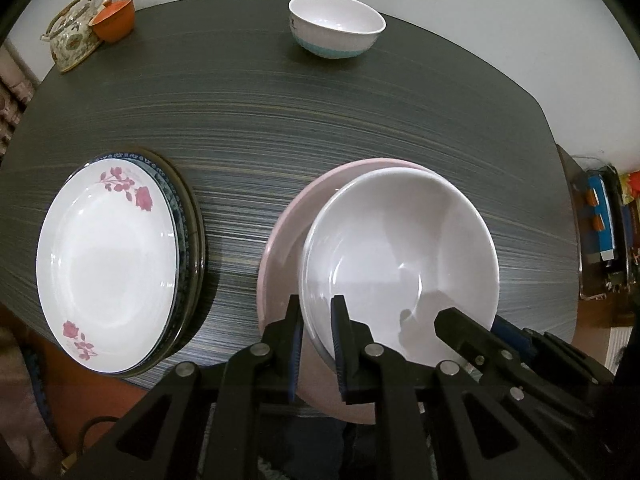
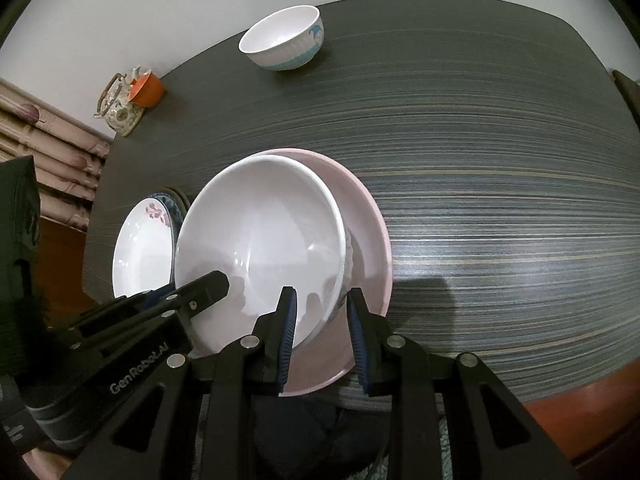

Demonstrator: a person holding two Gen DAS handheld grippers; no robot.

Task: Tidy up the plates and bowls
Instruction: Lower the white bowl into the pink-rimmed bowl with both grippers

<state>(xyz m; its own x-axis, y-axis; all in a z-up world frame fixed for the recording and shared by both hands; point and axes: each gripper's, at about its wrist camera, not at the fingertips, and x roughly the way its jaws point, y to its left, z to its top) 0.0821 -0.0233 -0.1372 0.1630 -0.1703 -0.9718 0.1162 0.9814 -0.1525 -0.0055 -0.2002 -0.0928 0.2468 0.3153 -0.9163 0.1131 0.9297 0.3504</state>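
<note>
a home dining corner is showing itself: crockery sitting on a dark striped table (image 1: 320,128), a patterned teapot (image 1: 72,40) standing by curtains (image 2: 60,140).

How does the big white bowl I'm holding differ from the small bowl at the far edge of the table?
The big white bowl is wide and plain inside; the small bowl is narrower, with a blue band round its base. The big bowl sits in a pink plate, gripped at its rim by the left gripper and right gripper; the small bowl stands alone on the table. Both are upright and empty.
</note>
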